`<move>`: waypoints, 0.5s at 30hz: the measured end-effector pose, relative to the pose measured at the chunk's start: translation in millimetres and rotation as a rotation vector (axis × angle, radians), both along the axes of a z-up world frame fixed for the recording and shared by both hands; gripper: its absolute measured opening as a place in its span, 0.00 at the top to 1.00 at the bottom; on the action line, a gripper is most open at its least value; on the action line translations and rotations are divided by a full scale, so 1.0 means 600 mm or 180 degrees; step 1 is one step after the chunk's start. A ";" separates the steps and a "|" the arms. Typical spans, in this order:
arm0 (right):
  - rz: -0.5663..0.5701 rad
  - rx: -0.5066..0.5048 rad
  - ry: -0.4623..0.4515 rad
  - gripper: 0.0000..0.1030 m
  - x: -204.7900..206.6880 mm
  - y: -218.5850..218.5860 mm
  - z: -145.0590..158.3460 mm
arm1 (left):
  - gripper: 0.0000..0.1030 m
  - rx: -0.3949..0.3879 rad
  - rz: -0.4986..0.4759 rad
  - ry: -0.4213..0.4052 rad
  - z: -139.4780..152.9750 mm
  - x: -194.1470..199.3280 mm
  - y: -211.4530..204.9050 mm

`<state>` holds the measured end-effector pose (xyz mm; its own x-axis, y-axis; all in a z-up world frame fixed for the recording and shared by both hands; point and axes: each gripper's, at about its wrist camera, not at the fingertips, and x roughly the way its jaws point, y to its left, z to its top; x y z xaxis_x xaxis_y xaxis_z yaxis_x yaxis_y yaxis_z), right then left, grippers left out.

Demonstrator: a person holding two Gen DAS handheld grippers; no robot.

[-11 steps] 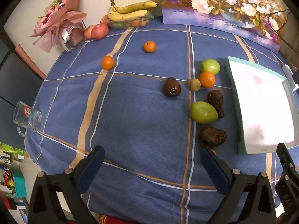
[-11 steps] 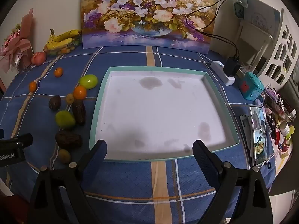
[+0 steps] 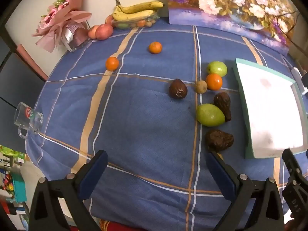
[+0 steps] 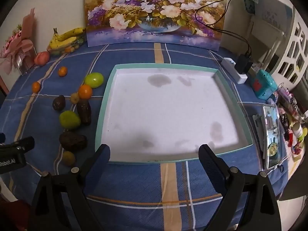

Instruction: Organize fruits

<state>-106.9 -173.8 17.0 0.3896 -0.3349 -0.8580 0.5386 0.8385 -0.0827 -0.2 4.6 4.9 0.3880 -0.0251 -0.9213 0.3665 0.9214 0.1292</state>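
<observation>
Loose fruit lies on a blue checked tablecloth (image 3: pixel 144 119): two green mangoes (image 3: pixel 210 115) (image 3: pixel 217 68), three dark avocados (image 3: pixel 178 89) (image 3: pixel 222 104) (image 3: pixel 219 140), three oranges (image 3: pixel 214 81) (image 3: pixel 112 63) (image 3: pixel 155 47) and a small brownish fruit (image 3: pixel 201 86). A white tray with a teal rim (image 4: pixel 100 113) sits right of them and holds nothing. My left gripper (image 3: pixel 156 168) hovers open over bare cloth, near the front edge. My right gripper (image 4: pixel 154 156) is open above the tray's near rim. The left gripper's body (image 4: pixel 13 152) shows at the right wrist view's left edge.
Bananas over a bowl of small fruit (image 3: pixel 136 12), two reddish apples (image 3: pixel 101 31) and a pink bouquet (image 3: pixel 59 23) stand at the back left. A flower painting (image 4: pixel 154 11) leans on the wall. A glass mug (image 3: pixel 28 118) lies at the left edge. A power strip (image 4: pixel 233 70), phone (image 4: pixel 271 134) and clutter line the right.
</observation>
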 end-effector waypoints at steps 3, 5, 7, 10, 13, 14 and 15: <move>-0.0001 0.0016 0.0012 0.09 -0.011 0.002 0.003 | 0.00 -0.0002 0.0006 0.0000 -0.001 0.001 0.000; 0.0040 0.0043 0.0025 0.09 -0.016 -0.004 0.000 | 0.00 0.0000 0.0007 0.0000 -0.001 0.001 0.000; 0.0057 0.0040 0.0023 0.09 -0.016 -0.002 0.001 | 0.00 -0.0014 0.0012 -0.0008 0.000 0.001 0.001; 0.0070 0.0036 -0.0009 0.09 -0.017 -0.002 0.004 | 0.00 -0.0018 0.0013 -0.0013 0.001 0.002 0.001; 0.0066 0.0037 -0.0018 0.09 -0.017 -0.002 0.004 | 0.00 -0.0006 0.0018 -0.0038 0.002 0.000 0.001; 0.0068 0.0036 -0.0012 0.09 -0.018 -0.001 0.003 | 0.00 -0.0005 0.0016 -0.0044 0.002 0.000 0.000; 0.0072 0.0036 -0.0004 0.09 -0.017 -0.001 0.003 | 0.00 -0.0002 0.0015 -0.0049 0.003 0.000 0.000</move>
